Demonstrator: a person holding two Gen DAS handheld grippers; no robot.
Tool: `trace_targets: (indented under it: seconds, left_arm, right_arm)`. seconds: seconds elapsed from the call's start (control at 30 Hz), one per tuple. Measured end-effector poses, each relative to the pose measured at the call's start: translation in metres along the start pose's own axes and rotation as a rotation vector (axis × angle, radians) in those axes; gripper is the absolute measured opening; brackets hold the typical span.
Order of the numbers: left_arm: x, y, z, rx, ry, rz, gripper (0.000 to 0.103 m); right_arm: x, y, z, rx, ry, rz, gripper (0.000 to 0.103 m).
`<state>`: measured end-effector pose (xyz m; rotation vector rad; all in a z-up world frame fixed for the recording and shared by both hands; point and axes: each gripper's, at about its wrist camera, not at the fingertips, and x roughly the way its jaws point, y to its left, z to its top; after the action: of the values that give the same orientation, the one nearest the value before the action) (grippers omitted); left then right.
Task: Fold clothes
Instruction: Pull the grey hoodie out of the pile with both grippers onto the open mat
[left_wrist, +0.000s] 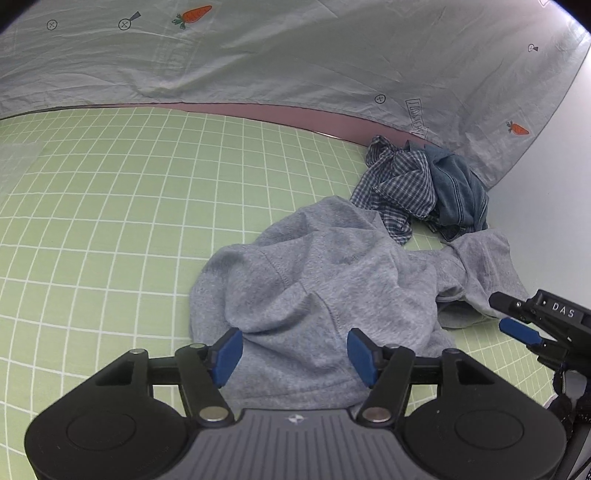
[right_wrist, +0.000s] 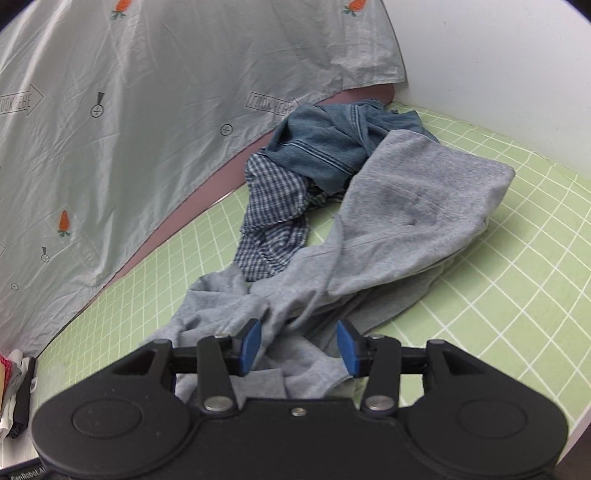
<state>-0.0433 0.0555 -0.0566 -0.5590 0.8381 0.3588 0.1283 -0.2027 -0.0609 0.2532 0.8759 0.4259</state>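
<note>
A crumpled grey garment (left_wrist: 314, 288) lies on the green checked sheet (left_wrist: 110, 221). My left gripper (left_wrist: 294, 356) hovers open just above its near edge, blue pads wide apart. In the right wrist view the same grey garment (right_wrist: 406, 214) stretches away, and my right gripper (right_wrist: 298, 345) stands open over a bunched fold of it. The right gripper (left_wrist: 517, 321) also shows at the right edge of the left wrist view, beside the garment. Nothing is clamped between either pair of pads.
A blue-and-white checked cloth (right_wrist: 273, 221) and a blue denim piece (right_wrist: 325, 144) lie heaped beyond the grey garment. A pale sheet with carrot prints (left_wrist: 295, 55) hangs along the back. A white wall (right_wrist: 498, 74) bounds the bed's right side.
</note>
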Motion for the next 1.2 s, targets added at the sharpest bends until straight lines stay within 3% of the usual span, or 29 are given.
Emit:
trace_targets:
  seconds: [0.17, 0.3, 0.33, 0.37, 0.43, 0.57, 0.73, 0.9, 1.03, 1.2]
  left_arm:
    - [0.015, -0.014, 0.005, -0.065, 0.006, -0.016, 0.075]
    - [0.029, -0.018, 0.010, -0.050, 0.028, 0.036, 0.075]
    - [0.029, -0.011, 0.012, -0.050, 0.022, 0.060, 0.071]
    - [0.028, -0.005, 0.013, -0.050, 0.016, 0.085, 0.048]
    - [0.027, 0.007, 0.017, -0.049, 0.003, 0.133, 0.016]
    - [0.025, 0.031, 0.024, -0.048, -0.022, 0.231, 0.009]
    - [0.022, 0.063, 0.033, -0.049, -0.053, 0.351, 0.007]
    - [-0.011, 0.169, 0.050, -0.212, -0.075, 0.396, 0.007]
    - [-0.018, 0.222, 0.061, -0.187, -0.074, 0.448, 0.007]
    - [-0.034, 0.315, 0.090, -0.249, -0.107, 0.474, 0.008]
  right_arm:
    - [0.011, -0.031, 0.008, 0.020, 0.043, -0.017, 0.047]
    - [0.017, -0.040, 0.010, 0.034, 0.056, -0.015, 0.047]
    - [0.019, -0.040, 0.010, 0.039, 0.061, -0.015, 0.047]
    - [0.021, -0.041, 0.010, 0.045, 0.065, -0.015, 0.047]
    - [0.024, -0.040, 0.010, 0.050, 0.072, -0.014, 0.047]
    - [0.026, -0.031, 0.007, 0.052, 0.075, -0.021, 0.047]
    - [0.028, -0.013, -0.002, 0.057, 0.088, -0.056, 0.047]
    - [0.033, 0.020, -0.024, 0.052, 0.096, -0.113, 0.047]
    - [0.039, 0.058, -0.044, 0.048, 0.094, -0.162, 0.047]
    - [0.046, 0.114, -0.067, 0.023, 0.086, -0.207, 0.047]
